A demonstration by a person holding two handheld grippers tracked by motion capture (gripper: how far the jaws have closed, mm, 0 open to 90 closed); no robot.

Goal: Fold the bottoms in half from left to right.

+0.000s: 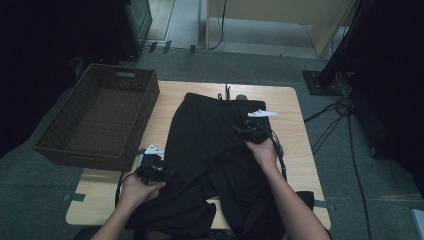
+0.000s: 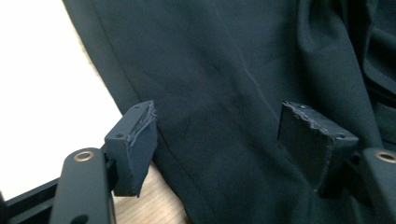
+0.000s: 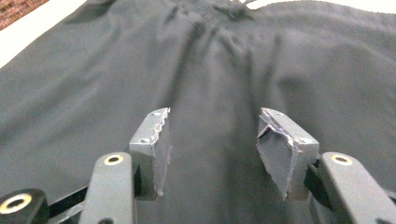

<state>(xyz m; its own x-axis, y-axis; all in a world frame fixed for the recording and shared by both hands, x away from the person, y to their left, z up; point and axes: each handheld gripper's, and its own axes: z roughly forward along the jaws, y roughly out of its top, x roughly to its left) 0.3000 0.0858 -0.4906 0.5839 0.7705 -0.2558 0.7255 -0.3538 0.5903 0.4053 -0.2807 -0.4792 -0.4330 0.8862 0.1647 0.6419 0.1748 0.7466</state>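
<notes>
Black trousers [image 1: 210,145] lie spread on the wooden table [image 1: 290,140], waistband and drawstring at the far side and legs hanging off the near edge. My left gripper [image 1: 170,174] sits at the garment's left edge near the front. In the left gripper view the left gripper [image 2: 219,121] is open, with the cloth [image 2: 224,60] lying flat beneath and nothing pinched. My right gripper [image 1: 246,130] hovers over the trousers' upper right part. In the right gripper view the right gripper [image 3: 212,126] stands open above the fabric [image 3: 140,70], facing the gathered waistband [image 3: 224,14].
An empty brown wicker basket [image 1: 100,115] rests on the table's left side and overhangs its edge. Bare tabletop [image 2: 42,93] shows left of the trousers. Cables and a stand base [image 1: 322,82] lie on the floor to the right.
</notes>
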